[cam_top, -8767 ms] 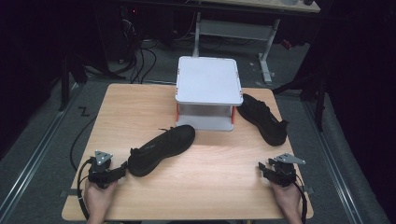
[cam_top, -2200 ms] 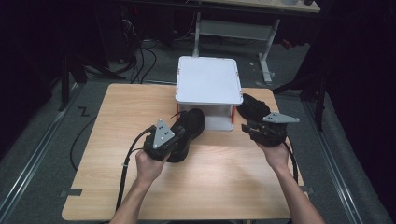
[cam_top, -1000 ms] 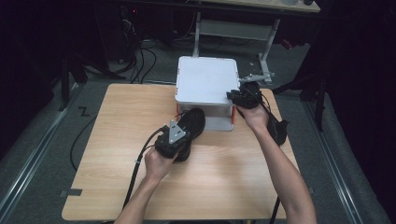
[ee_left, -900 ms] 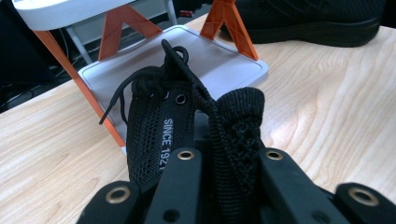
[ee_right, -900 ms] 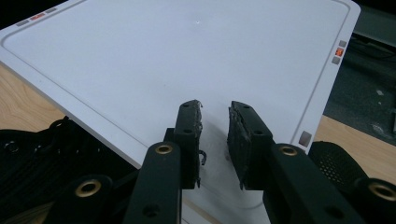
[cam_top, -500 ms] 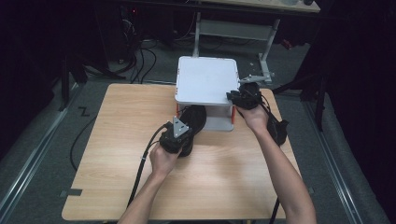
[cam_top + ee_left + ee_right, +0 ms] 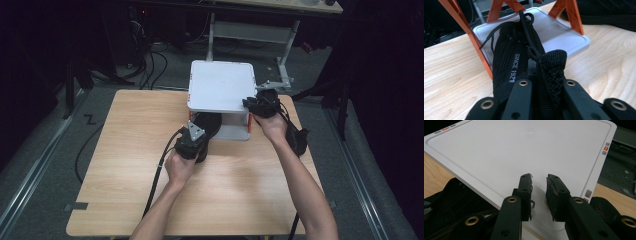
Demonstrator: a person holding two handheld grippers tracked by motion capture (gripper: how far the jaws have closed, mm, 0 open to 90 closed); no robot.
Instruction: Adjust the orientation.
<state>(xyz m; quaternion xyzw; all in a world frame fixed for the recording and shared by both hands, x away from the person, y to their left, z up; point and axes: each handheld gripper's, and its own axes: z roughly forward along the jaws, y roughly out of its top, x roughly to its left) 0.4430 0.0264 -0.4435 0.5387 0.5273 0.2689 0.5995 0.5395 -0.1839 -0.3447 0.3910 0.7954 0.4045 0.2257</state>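
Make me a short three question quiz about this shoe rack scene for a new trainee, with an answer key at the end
1. True or false: the left gripper is shut on the heel of the black shoe.
2. Where does the toe of that shoe point? A) onto the rack's lower shelf, between the orange legs; B) off the table edge; C) onto the rack's top.
3. Fill in: the right gripper, jaws apart and holding nothing, hovers over the white ____ of the rack.

Key
1. True: the heel fabric is pinched between its jaws.
2. A.
3. Top shelf. The second shoe lies on the table by the person's right forearm.
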